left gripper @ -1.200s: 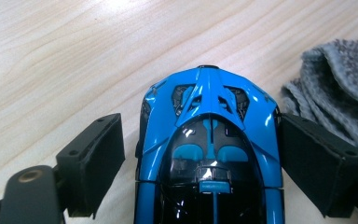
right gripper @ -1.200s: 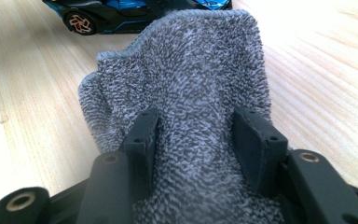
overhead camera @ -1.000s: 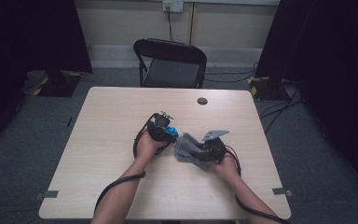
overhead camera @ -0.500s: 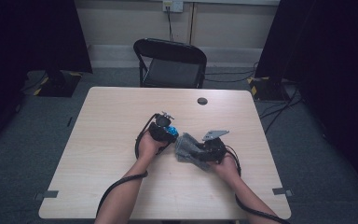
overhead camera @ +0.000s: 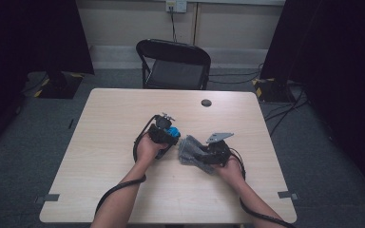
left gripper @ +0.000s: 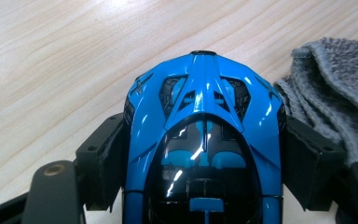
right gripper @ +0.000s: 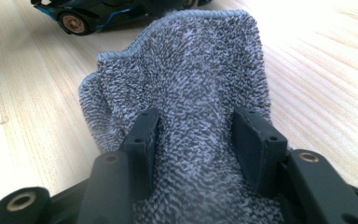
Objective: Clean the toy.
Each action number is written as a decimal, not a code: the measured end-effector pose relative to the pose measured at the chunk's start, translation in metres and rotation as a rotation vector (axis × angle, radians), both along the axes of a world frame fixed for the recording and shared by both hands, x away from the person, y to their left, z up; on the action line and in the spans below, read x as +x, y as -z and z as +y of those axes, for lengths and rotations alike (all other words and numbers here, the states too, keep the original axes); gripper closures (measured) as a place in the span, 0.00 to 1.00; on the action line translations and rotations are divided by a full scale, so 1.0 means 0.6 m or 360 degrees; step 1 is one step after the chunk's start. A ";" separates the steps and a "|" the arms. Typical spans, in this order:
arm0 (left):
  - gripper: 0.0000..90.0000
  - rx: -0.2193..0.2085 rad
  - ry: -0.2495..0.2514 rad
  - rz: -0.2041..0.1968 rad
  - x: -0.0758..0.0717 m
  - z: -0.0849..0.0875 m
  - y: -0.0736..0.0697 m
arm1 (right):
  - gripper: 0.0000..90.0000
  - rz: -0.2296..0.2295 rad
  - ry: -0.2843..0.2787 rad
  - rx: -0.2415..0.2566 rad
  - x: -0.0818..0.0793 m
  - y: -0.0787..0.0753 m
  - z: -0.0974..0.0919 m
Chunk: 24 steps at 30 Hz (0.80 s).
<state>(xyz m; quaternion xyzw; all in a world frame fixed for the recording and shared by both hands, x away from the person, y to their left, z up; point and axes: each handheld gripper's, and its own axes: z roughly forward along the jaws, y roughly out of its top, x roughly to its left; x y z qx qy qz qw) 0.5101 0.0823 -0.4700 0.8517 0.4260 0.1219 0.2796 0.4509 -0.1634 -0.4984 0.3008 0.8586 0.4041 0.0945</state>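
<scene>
- Compared with the earlier high view, almost nothing had changed: both hands were at the same places near the middle of the bench (overhead camera: 104,156), and the toy car and the cloth lay as before.
- The one difference was in the left tool (left gripper: 200,154): its jaws had just been closing, with the blue toy car (left gripper: 204,140) between them.
- In the left gripper view, the two black pads (left gripper: 103,158) stood against the two sides of the car, so the left tool gripped the car across its body.
- The car was blue with a black glossy cabin, and its narrow end pointed away from the tool, over the light wood of the bench.
- In the high view, the car (overhead camera: 173,131) was at the tip of the left tool (overhead camera: 167,132), a little left of the bench's middle.
- The right tool (right gripper: 198,140) held a grey terry cloth (right gripper: 191,74); the jaws were about half closed, and the cloth was bunched between the pads and spread forward beyond them onto the bench.
- In the high view, the cloth (overhead camera: 190,151) lay just beside the car, between the two hands, with the right tool (overhead camera: 204,154) at its right side.
- In the right gripper view, the car (right gripper: 93,11) was just beyond the far edge of the cloth; I could not tell if they touched.
</scene>
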 end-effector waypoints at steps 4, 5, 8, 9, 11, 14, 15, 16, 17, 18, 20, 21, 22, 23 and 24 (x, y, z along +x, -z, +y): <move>0.28 -0.0031 0.0003 -0.0009 -0.006 0.008 -0.003 | 0.58 0.0000 0.0000 0.0001 0.000 0.000 0.000; 0.28 -0.0021 0.0010 0.0001 -0.007 0.009 -0.002 | 0.58 0.0001 0.0001 0.0002 0.000 0.000 0.000; 0.28 0.0041 0.0029 0.0051 -0.006 0.008 0.005 | 0.58 0.0001 0.0003 0.0002 0.000 0.000 0.000; 0.28 0.0044 0.0019 0.0064 -0.007 0.008 0.009 | 0.58 0.0001 0.0003 0.0001 0.000 0.000 0.000; 0.28 0.0049 0.0024 0.0078 -0.009 0.010 0.014 | 0.58 0.0001 0.0003 0.0002 0.000 0.000 0.000; 0.27 0.0067 0.0046 0.0085 -0.014 0.013 0.018 | 0.58 0.0001 0.0001 0.0004 0.000 0.000 0.000; 0.27 0.0077 0.0045 0.0082 -0.015 0.013 0.019 | 0.58 0.0001 -0.0001 0.0005 0.000 0.000 -0.001; 0.27 0.0057 0.0038 0.0076 -0.015 0.013 0.020 | 0.58 0.0001 -0.0002 0.0007 0.000 0.000 -0.001; 0.27 0.0061 0.0050 0.0077 -0.014 0.015 0.019 | 0.58 0.0002 -0.0001 0.0007 0.000 0.000 -0.001; 0.27 0.0059 0.0049 0.0083 -0.013 0.014 0.019 | 0.58 0.0001 0.0001 0.0006 0.000 0.000 0.000; 0.26 0.0073 0.0058 0.0069 -0.013 0.013 0.019 | 0.58 0.0001 0.0001 0.0004 0.000 0.000 0.000; 0.25 0.0078 0.0054 0.0059 -0.012 0.014 0.019 | 0.58 0.0001 0.0002 0.0006 0.000 0.000 0.000; 0.22 0.0080 0.0048 0.0064 -0.011 0.014 0.018 | 0.58 0.0001 0.0001 0.0005 0.000 0.000 0.000; 0.21 0.0067 0.0042 0.0063 -0.011 0.015 0.018 | 0.58 0.0001 0.0001 0.0005 0.000 0.000 0.000; 0.21 0.0064 0.0039 0.0063 -0.011 0.015 0.017 | 0.58 0.0001 0.0002 0.0005 0.000 0.000 0.000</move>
